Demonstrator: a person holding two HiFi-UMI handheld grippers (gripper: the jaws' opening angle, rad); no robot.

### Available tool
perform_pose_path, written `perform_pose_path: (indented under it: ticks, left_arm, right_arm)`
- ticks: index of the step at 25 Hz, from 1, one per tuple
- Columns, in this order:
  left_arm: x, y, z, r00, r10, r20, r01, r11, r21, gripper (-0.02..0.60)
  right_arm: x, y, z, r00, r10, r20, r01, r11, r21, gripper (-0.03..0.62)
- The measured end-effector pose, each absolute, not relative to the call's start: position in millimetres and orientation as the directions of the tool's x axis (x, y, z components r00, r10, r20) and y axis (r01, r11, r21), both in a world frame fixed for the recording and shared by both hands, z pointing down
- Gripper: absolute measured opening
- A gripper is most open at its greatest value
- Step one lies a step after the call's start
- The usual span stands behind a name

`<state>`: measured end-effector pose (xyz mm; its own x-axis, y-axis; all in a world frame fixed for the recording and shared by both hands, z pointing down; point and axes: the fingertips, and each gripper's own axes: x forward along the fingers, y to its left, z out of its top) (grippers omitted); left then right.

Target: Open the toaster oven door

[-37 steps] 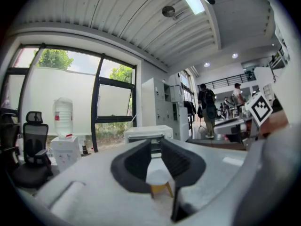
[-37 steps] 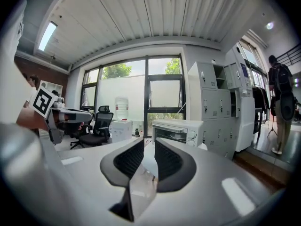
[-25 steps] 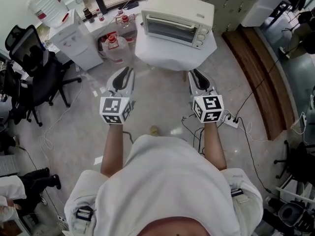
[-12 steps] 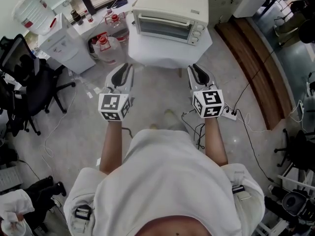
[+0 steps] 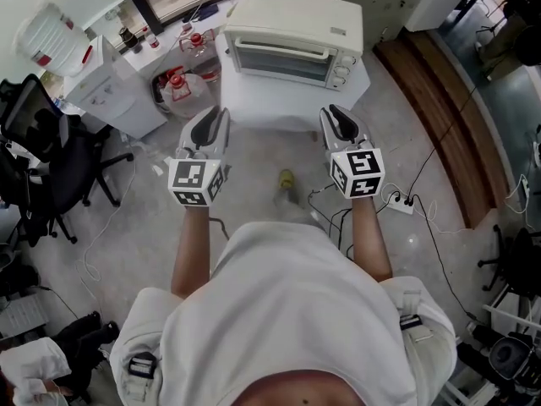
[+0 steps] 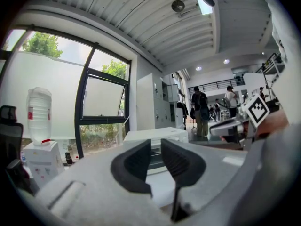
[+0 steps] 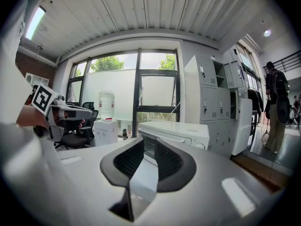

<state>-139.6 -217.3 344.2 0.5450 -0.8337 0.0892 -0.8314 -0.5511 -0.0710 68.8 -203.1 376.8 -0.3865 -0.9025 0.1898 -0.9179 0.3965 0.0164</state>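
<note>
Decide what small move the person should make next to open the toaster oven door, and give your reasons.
Probably bring the right hand-held gripper forward to the door handle along the top of the toaster oven, whose door is closed. That gripper and the left hand-held gripper both hover short of the table, jaws apart and empty, so nothing is gripped yet.

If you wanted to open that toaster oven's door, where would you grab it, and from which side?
Probably the handle, the long bar across the top edge of the toaster oven door. Come from the front, the side facing the person: the bar lies level, so two jaws could close over it from above and below. Avoid the knobs to its right.
</note>
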Motion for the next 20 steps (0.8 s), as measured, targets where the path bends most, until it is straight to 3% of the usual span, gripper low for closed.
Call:
perform_pose_path:
  ticks: [20]
  left_arm:
    - [-87.8, -413.8, 375.8, 0.555, -0.811, 0.185, -0.817, -0.573, -0.064, 0.063]
  right_arm:
    - [107.8, -394.7, 404.3, -0.433, -0.866, 0.249, -0.895, 0.445, -0.009, 0.057]
